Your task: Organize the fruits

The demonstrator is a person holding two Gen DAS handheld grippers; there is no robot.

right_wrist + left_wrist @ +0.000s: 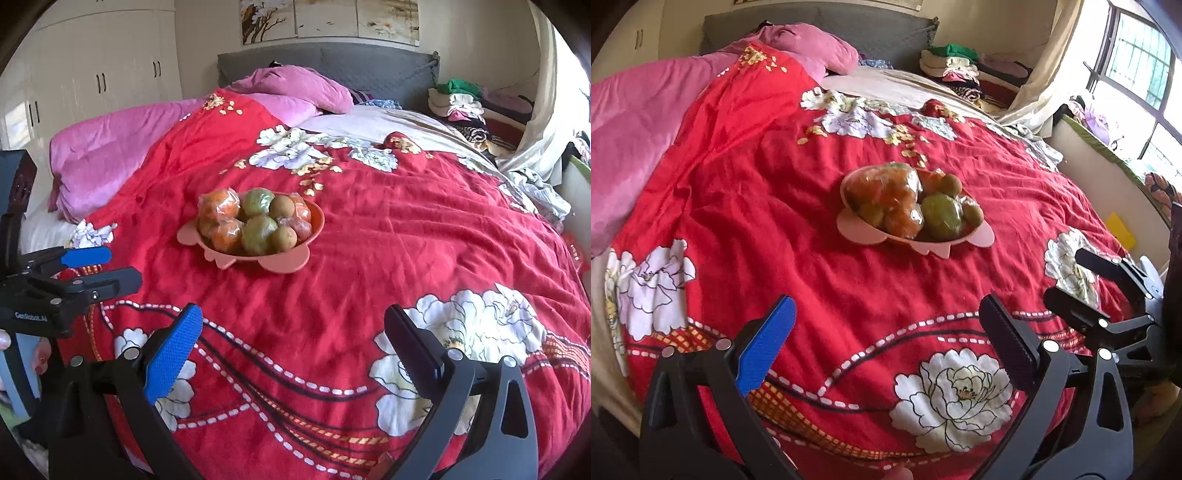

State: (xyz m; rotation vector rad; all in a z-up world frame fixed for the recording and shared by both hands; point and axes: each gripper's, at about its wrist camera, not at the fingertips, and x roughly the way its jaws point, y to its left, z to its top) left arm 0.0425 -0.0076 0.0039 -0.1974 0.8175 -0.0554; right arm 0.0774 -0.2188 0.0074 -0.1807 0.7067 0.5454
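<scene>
A pink scalloped fruit plate [984, 232] [188, 234] sits in the middle of a red flowered bedspread. It holds plastic-wrapped oranges [886, 190] [218, 206], green fruits [941, 216] [258, 230] and small brown kiwis [950, 184] [282, 238]. My left gripper [886, 325] is open and empty, well short of the plate; it also shows at the left of the right wrist view [110, 267]. My right gripper [291, 328] is open and empty near the bed's front edge; it also shows at the right of the left wrist view [1067, 277].
The red bedspread [775, 221] [406, 240] covers most of the bed. Pink pillows and a pink quilt [635, 140] [122, 147] lie at the far left. Folded clothes [955, 68] [461, 103] are stacked at the far right by the grey headboard [369, 70].
</scene>
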